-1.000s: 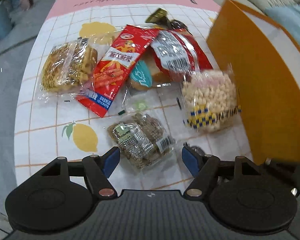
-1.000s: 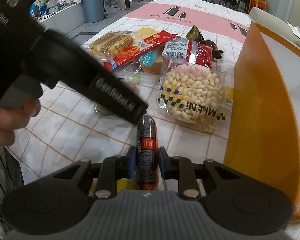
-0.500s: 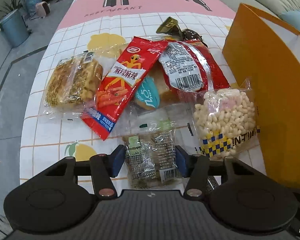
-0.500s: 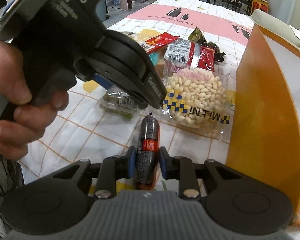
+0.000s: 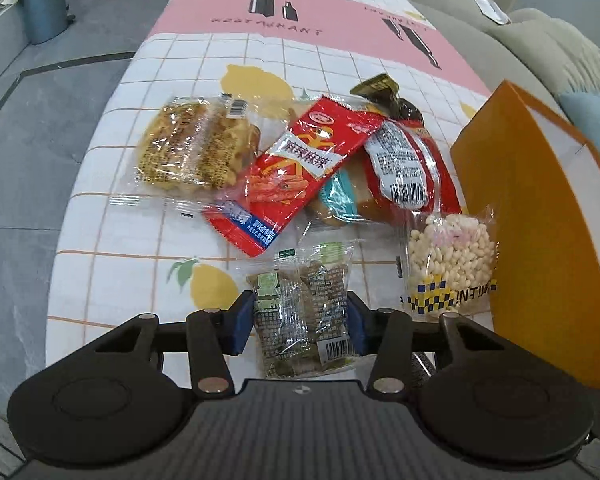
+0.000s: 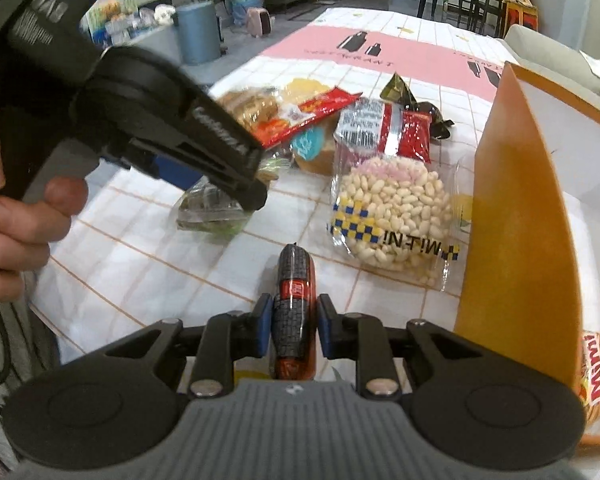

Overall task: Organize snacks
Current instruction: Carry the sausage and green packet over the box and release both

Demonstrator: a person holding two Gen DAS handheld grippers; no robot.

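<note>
Red-wrapped snack packs number two; one orange box.

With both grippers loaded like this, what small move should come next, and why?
Probably lift the left gripper and carry its clear packet of dark snacks toward the orange box. Its jaws have just been closing and now press the packet's sides. The right gripper is already shut on the sausage, beside the box wall, so it could drop next.
</note>
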